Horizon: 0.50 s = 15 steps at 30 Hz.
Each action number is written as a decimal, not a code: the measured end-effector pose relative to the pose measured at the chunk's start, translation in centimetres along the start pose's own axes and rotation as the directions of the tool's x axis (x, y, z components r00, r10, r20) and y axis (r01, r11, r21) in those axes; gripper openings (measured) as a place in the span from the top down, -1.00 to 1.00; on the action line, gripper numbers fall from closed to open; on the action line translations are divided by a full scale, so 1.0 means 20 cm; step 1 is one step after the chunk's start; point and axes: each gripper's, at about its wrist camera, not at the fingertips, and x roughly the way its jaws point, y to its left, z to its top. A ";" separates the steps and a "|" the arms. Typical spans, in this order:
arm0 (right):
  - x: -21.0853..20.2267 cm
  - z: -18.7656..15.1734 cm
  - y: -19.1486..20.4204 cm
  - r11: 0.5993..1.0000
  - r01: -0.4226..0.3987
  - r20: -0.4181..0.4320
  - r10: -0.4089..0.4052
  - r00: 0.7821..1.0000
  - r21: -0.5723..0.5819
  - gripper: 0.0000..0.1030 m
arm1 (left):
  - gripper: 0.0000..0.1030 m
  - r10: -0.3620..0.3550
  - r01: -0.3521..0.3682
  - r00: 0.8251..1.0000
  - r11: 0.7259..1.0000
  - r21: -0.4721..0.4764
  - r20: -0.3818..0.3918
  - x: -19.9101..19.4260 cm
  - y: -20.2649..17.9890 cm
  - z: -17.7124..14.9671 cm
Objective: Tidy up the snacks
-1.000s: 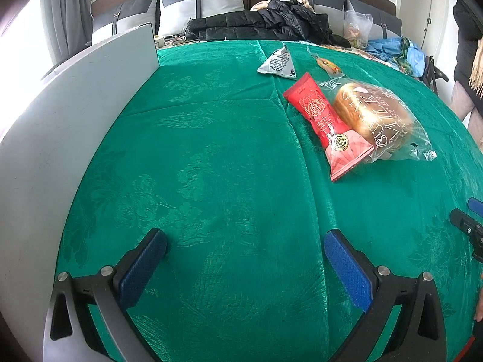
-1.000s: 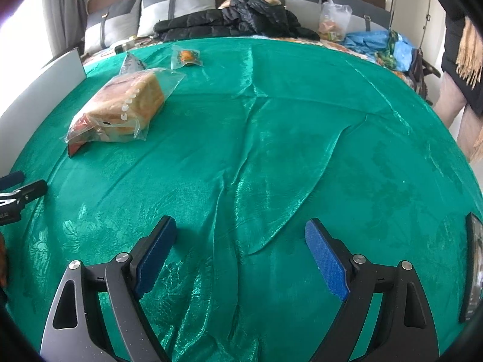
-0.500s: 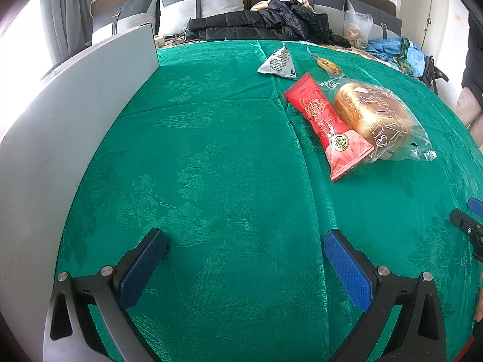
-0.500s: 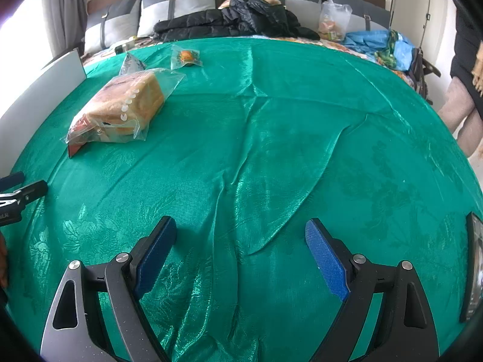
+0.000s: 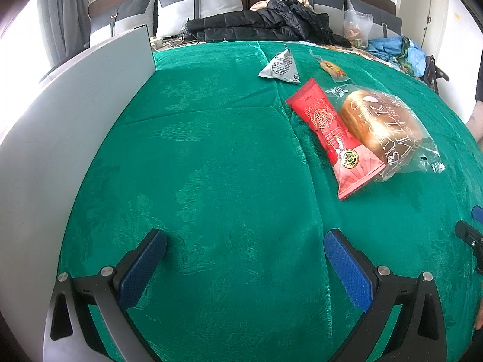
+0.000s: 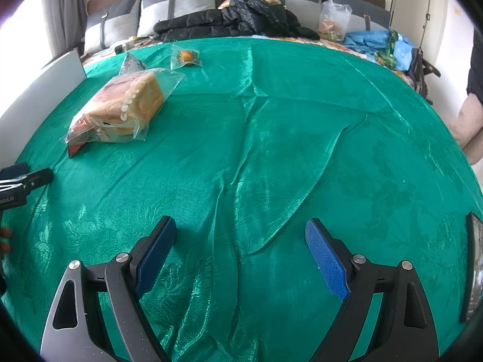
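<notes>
Four snacks lie on the green cloth [image 5: 217, 163]. A red packet [image 5: 332, 135] lies beside a bagged bread loaf [image 5: 383, 126], with a silver triangular pouch [image 5: 282, 68] and a small clear packet with an orange snack [image 5: 330, 68] behind them. In the right wrist view the bread loaf [image 6: 126, 108], the pouch [image 6: 131, 63] and the orange snack packet [image 6: 185, 57] lie far left. My left gripper [image 5: 244, 256] is open and empty, well short of the snacks. My right gripper [image 6: 241, 247] is open and empty over bare cloth.
A grey-white upright board [image 5: 69, 120] lines the left edge of the cloth. Behind the cloth are pillows, a black jacket [image 5: 265, 25], a clear bag [image 5: 357, 28] and blue bags [image 5: 395, 51]. A person stands at the right [image 6: 472, 114]. The cloth is wrinkled in the middle [image 6: 256, 163].
Both grippers have stayed still and open. The person at the right edge has shifted further out of view.
</notes>
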 end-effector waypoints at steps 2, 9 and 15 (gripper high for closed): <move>0.00 0.00 0.00 1.000 0.000 0.000 0.000 1.000 0.000 -0.73 | -1.00 0.000 0.000 1.000 1.000 0.000 0.000 0.00 0.00 0.00; 0.00 0.00 0.00 1.000 0.000 0.000 0.000 1.000 0.000 -0.73 | -1.00 0.000 0.000 1.000 1.000 0.000 0.000 0.00 0.00 0.00; 0.00 0.00 0.00 1.000 -0.001 0.000 0.001 1.000 0.000 -0.73 | -1.00 0.000 0.000 1.000 1.000 0.000 0.000 0.00 0.00 0.00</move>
